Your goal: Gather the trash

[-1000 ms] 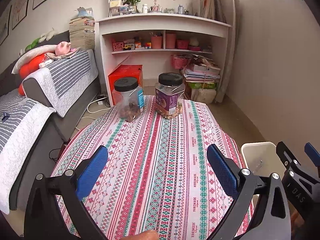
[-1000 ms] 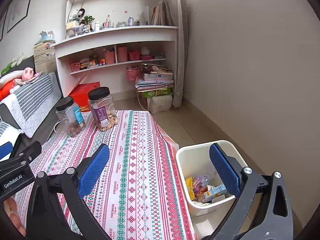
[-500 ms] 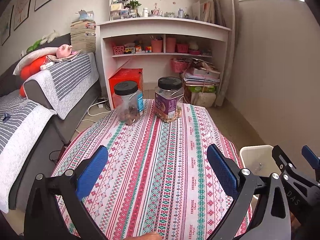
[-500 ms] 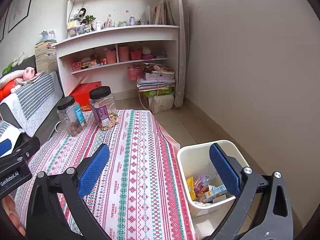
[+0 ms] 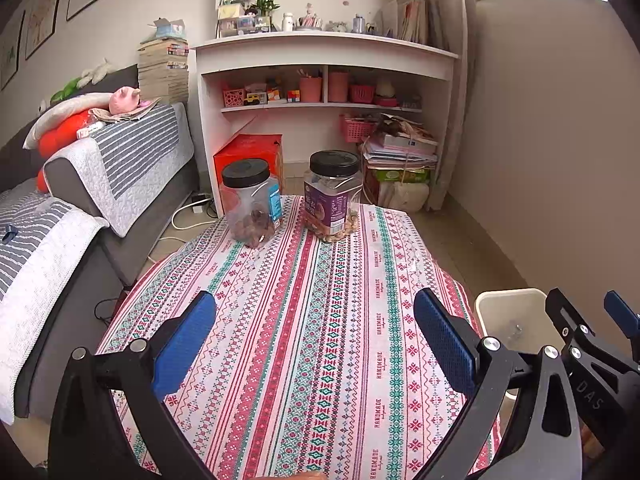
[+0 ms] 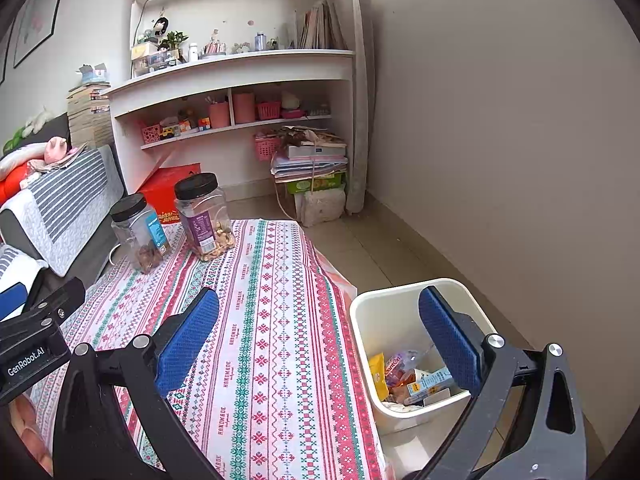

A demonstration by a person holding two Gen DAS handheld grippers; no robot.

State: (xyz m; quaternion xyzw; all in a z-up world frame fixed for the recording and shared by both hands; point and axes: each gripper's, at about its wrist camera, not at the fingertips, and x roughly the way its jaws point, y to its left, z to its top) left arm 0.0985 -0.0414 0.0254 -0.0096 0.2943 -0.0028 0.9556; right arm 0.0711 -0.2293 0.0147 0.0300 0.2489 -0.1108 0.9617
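The worktop point(image 5: 320, 340) shows no loose litter; collecting looks finished. The white bin point(image 6: 396, 308), lower right, holds wrappers point(image 6: 404, 376). Left tongs point(image 5: 314, 340) and right tongs point(image 6: 318, 334) are spread, empty. Next, probably, check the hidden near edge.

The near and middle desk point(image 5: 320, 340) surface is unobstructed; the only obstacles are two black-lidded jars point(image 5: 251, 202) point(image 5: 333, 196) standing close together at the far edge. The white bin point(image 6: 404, 316) stands on the floor just beside the desk's right edge, its top open, with wrappers point(image 6: 404, 376) covering the bottom.
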